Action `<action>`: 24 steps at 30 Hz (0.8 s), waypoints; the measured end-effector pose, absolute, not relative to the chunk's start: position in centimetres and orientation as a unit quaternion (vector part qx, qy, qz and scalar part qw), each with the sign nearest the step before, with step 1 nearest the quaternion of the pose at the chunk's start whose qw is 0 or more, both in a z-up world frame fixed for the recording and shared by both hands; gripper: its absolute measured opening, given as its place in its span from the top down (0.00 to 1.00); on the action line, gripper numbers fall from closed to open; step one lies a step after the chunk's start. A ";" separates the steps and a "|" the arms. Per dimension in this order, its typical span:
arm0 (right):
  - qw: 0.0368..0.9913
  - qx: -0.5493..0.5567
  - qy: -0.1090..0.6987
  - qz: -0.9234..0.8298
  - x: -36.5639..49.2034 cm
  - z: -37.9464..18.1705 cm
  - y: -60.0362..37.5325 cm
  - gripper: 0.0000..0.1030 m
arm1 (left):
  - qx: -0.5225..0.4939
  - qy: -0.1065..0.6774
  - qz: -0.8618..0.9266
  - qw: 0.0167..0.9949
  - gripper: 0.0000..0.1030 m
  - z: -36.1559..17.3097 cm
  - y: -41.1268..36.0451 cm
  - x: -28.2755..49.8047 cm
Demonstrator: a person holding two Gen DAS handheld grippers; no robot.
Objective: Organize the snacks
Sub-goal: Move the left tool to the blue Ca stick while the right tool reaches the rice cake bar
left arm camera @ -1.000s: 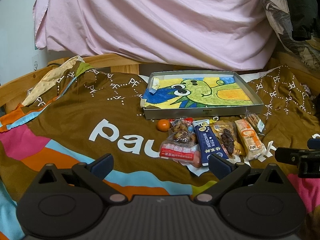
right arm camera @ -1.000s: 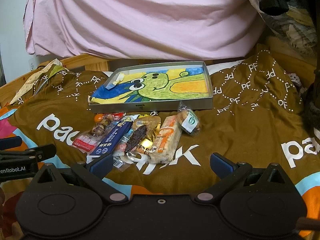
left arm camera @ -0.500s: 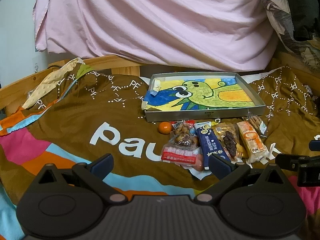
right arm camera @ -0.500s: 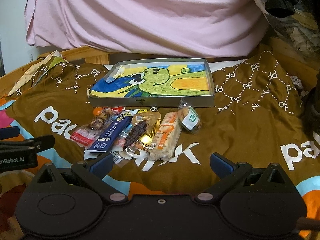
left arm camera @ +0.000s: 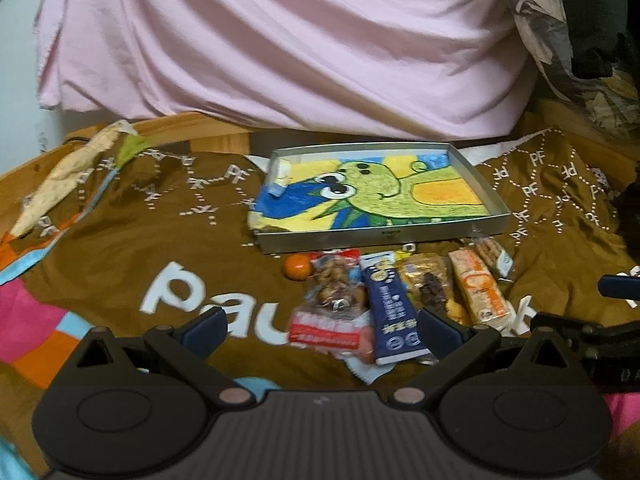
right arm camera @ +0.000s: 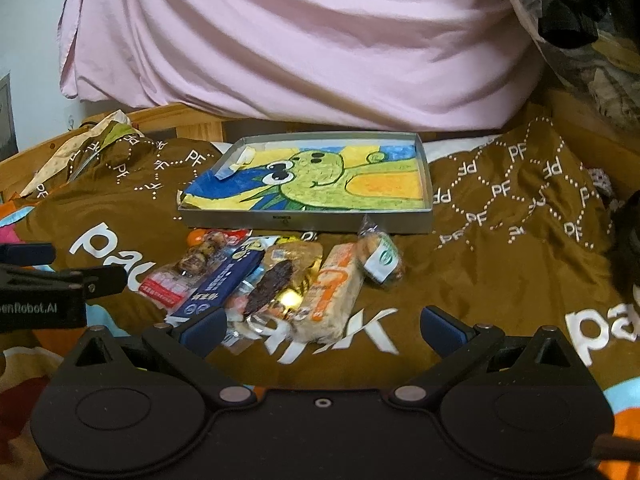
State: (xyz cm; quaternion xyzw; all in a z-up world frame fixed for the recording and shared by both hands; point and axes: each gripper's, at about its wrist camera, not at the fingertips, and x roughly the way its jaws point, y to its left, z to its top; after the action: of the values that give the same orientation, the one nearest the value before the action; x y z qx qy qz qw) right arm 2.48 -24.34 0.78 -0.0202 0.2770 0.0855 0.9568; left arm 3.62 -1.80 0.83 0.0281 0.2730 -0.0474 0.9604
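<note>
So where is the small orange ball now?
In the left wrist view the orange ball lies on the brown cloth, just before the tray near its left corner, left of the snack row.

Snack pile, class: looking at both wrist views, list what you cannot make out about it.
- Print on the navy bar: too small and blurred, left wrist view.
- Orange ball: mostly hidden behind the nut packet, right wrist view.
- Wrappers beneath the pile: covered by the snacks on top, both views.
- Tray front label: too small.
</note>
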 end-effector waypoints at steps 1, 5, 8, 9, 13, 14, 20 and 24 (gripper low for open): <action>0.957 -0.027 0.273 0.092 2.5 0.8 -24.7 0.01 | 0.031 0.274 -0.053 0.960 0.00 0.8 -2.1 3.9; 0.958 -0.047 0.267 0.097 3.0 0.8 -26.2 0.01 | 0.053 0.278 -0.075 0.956 0.00 0.4 -3.5 6.0; 0.957 -0.047 0.268 0.099 4.1 0.8 -27.4 0.01 | 0.059 0.286 -0.090 0.952 0.00 0.0 -4.7 7.5; 0.957 -0.050 0.268 0.099 4.5 0.9 -27.7 0.01 | 0.061 0.287 -0.098 0.951 0.00 -0.2 -5.1 8.0; 0.958 -0.046 0.269 0.087 5.9 0.6 -28.7 0.01 | 0.052 0.309 -0.125 0.941 0.00 -1.0 -6.4 10.3; 0.959 -0.034 0.269 0.085 6.1 0.4 -29.0 0.01 | 0.050 0.319 -0.132 0.937 0.00 -1.1 -6.8 10.8; 0.949 0.010 0.291 0.118 7.5 -1.9 -28.8 0.01 | 0.049 0.334 -0.144 0.930 0.01 -1.4 -7.8 12.2; 0.944 -0.007 0.299 0.136 8.4 -2.6 -27.5 0.01 | 0.026 0.361 -0.146 0.921 0.07 -1.7 -7.5 13.3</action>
State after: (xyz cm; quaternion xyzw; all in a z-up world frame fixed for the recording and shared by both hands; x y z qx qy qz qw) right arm 8.38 -27.46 -2.61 -0.0068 0.2994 0.1364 0.9443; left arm 13.29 -7.50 -1.67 0.0261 0.3609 -0.1464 0.9207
